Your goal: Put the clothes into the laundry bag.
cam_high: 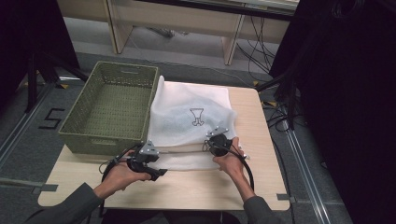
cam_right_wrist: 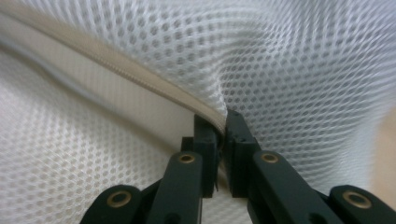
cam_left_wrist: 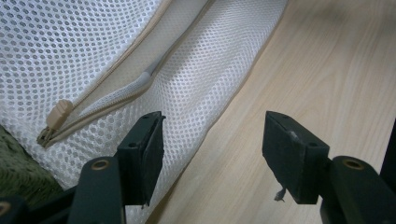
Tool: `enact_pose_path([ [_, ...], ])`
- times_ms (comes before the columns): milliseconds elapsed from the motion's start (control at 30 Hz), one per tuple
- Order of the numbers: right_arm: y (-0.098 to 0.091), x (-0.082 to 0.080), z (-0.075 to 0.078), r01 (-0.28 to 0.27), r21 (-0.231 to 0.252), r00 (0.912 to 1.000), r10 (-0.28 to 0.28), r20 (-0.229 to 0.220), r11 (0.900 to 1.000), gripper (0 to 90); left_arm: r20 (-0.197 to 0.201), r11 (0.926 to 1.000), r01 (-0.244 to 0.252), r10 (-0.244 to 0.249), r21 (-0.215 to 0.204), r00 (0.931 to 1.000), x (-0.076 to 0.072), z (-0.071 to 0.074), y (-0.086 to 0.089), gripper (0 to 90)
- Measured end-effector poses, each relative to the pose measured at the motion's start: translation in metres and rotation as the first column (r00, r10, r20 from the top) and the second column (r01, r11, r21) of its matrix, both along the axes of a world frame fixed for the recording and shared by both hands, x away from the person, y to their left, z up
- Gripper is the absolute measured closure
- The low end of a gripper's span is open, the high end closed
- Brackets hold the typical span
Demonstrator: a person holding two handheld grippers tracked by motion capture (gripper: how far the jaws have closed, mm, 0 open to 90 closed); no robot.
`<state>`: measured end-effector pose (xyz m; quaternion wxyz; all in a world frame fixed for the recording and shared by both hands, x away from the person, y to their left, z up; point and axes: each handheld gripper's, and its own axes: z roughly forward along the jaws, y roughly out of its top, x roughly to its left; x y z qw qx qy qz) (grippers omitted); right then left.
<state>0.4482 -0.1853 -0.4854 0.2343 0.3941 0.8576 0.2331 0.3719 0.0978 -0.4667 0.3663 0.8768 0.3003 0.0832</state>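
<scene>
A white mesh bag [cam_high: 187, 116] with a small black emblem lies on the wooden table [cam_high: 187, 186]. Its beige zipper [cam_right_wrist: 140, 77] runs along the near edge. My right gripper [cam_high: 217, 143] sits at the bag's near right part, and in the right gripper view this gripper [cam_right_wrist: 223, 128] is shut on the zipper seam of the mesh. My left gripper [cam_high: 155, 171] is at the bag's near left corner, open. In the left gripper view it [cam_left_wrist: 212, 149] has bare table between its jaws, with the zipper pull [cam_left_wrist: 58, 114] up to the left on the mesh bag [cam_left_wrist: 70, 46].
A green perforated basket [cam_high: 105, 137] stands at the table's left, touching the bag's left edge; a corner of it [cam_left_wrist: 14, 168] is beside my left jaw. Bare wood lies along the table's near edge and right side. Dark stands and cables surround the table.
</scene>
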Motion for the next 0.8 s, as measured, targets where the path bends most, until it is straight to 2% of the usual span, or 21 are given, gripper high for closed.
enact_pose_path([
  [33, 0.001, 0.001, -0.007, 0.007, -0.005, 0.9996, -0.007, -0.027, 1.0000, 89.4, -0.001, 1.0000, 0.001, -0.001, 0.005, 1.0000, 0.000, 0.000, 0.000, 37.5],
  [67, 0.001, 0.002, -0.013, -0.003, -0.016, 0.9996, 0.003, -0.028, 0.9999, 90.0, -0.002, 1.0000, 0.004, -0.004, -0.003, 1.0000, 0.001, -0.001, 0.000, 37.3],
  [167, -0.001, 0.003, -0.010, 0.002, -0.005, 0.9999, -0.002, -0.011, 1.0000, 88.1, 0.003, 0.9999, 0.013, -0.013, 0.005, 0.9999, 0.002, 0.000, 0.002, 37.3],
  [233, -0.003, 0.000, -0.005, 0.013, 0.015, 0.9999, -0.013, -0.005, 0.9998, 83.9, -0.004, 1.0000, -0.005, 0.005, -0.004, 1.0000, 0.001, 0.000, 0.002, 37.3],
  [267, -0.004, -0.002, -0.002, 0.008, 0.011, 0.9999, -0.008, 0.012, 0.9999, 79.5, 0.004, 1.0000, 0.008, -0.008, -0.001, 1.0000, 0.002, 0.000, 0.002, 37.3],
  [333, -0.005, -0.010, 0.009, 0.043, 0.064, 0.9989, -0.044, 0.014, 0.9971, 70.2, 0.006, 1.0000, 0.006, -0.006, -0.002, 1.0000, 0.001, 0.001, 0.002, 37.3],
  [367, -0.007, -0.015, 0.015, 0.027, 0.075, 0.9989, -0.030, 0.037, 0.9968, 67.8, 0.005, 1.0000, 0.006, -0.006, -0.005, 1.0000, 0.001, 0.002, 0.002, 37.3],
  [433, -0.009, -0.026, 0.028, 0.005, 0.112, 0.9989, -0.010, 0.046, 0.9937, 64.2, 0.004, 1.0000, 0.006, -0.006, -0.004, 1.0000, 0.001, 0.001, 0.002, 37.3],
  [500, -0.010, -0.037, 0.039, 0.010, 0.153, 0.9964, -0.022, 0.082, 0.9882, 61.3, 0.003, 1.0000, 0.007, -0.007, -0.005, 1.0000, 0.001, 0.001, 0.002, 37.1],
  [567, -0.013, -0.042, 0.046, -0.007, 0.147, 0.9902, -0.014, 0.139, 0.9891, 57.9, 0.006, 1.0000, 0.009, -0.009, -0.005, 0.9999, 0.000, 0.002, 0.002, 37.0],
  [600, -0.012, -0.044, 0.048, 0.009, 0.153, 0.9881, -0.032, 0.151, 0.9881, 57.2, 0.006, 1.0000, 0.009, -0.009, -0.005, 0.9999, 0.000, 0.002, 0.002, 36.9],
  [633, -0.013, -0.046, 0.050, 0.000, 0.141, 0.9854, -0.024, 0.169, 0.9901, 56.2, 0.006, 1.0000, 0.008, -0.008, -0.005, 1.0000, 0.000, 0.002, 0.002, 36.8],
  [733, -0.011, -0.044, 0.050, 0.004, 0.124, 0.9830, -0.027, 0.182, 0.9922, 51.6, 0.002, 1.0000, 0.006, -0.006, -0.002, 1.0000, 0.001, 0.001, 0.002, 36.5],
  [800, -0.010, -0.039, 0.046, -0.003, 0.085, 0.9819, -0.014, 0.189, 0.9964, 48.7, 0.001, 1.0000, 0.003, -0.003, -0.004, 1.0000, 0.001, 0.001, 0.002, 36.2],
])
